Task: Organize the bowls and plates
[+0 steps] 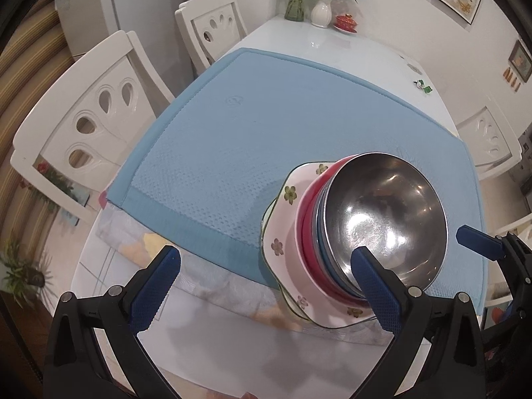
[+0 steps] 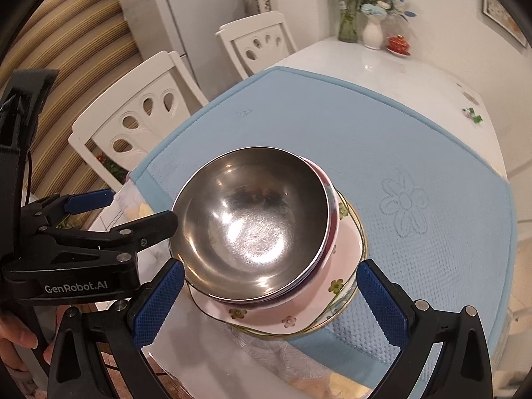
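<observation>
A steel bowl (image 1: 382, 219) (image 2: 252, 219) tops a stack with a blue bowl (image 1: 324, 252) and a red bowl (image 1: 307, 229) under it. The stack rests on pink flowered plates (image 1: 282, 229) (image 2: 286, 316) at the near edge of the blue mat (image 1: 249, 139) (image 2: 399, 153). My left gripper (image 1: 266, 262) (image 2: 133, 211) is open, its right finger against the stack's front left side, with nothing between the fingers. My right gripper (image 2: 271, 282) is open, just in front of the stack, its fingers wider than the bowls. One of its fingers (image 1: 475, 239) shows at the right of the left wrist view.
White chairs (image 1: 93, 123) (image 2: 139, 116) line the table's left side, and another chair (image 1: 488, 139) stands at the right. Vases of flowers (image 1: 321, 10) (image 2: 372, 30) and a red lidded cup (image 1: 345, 21) stand at the far end. A small green item (image 1: 422, 86) lies near the right edge.
</observation>
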